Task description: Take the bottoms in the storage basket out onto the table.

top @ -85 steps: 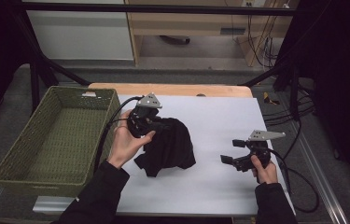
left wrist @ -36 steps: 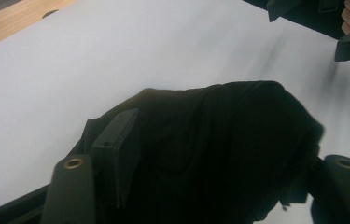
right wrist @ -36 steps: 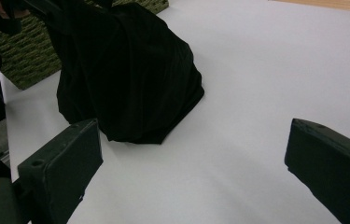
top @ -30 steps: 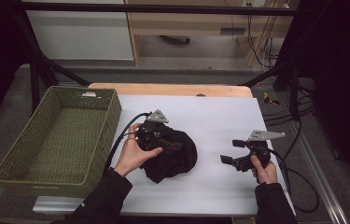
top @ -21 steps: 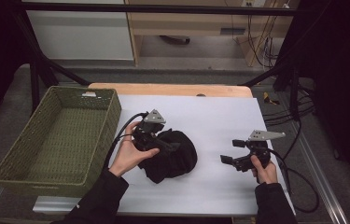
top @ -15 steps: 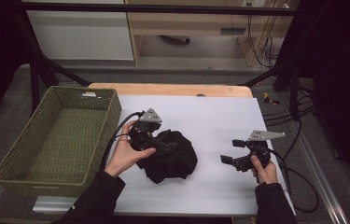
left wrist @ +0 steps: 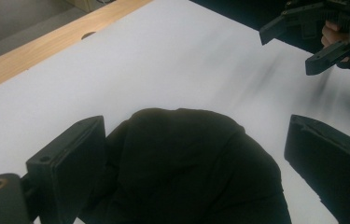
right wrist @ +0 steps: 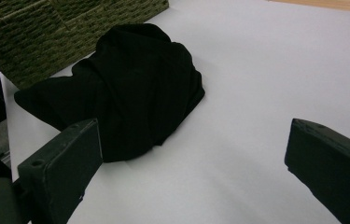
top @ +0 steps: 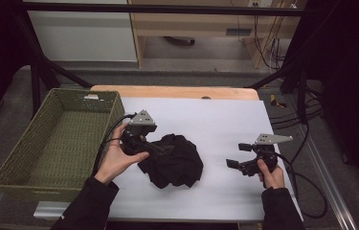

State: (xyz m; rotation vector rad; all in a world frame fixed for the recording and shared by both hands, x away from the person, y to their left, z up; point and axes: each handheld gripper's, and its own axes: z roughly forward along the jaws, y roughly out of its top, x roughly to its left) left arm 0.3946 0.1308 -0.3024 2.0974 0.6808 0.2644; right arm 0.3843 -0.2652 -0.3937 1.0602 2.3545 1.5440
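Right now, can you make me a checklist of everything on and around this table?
Surface: white table with a wooden far edge.
Job's things: crumpled black cloth lying mid-table; green woven basket at the left, nothing seen inside.
Clutter: nothing seen.
Grippers: left tool open, jaws either side of the cloth; right tool open, apart from the cloth.
Cables: one trails from each tool; more lie on the floor at far right.
Surroundings: dark metal frame, grey floor.
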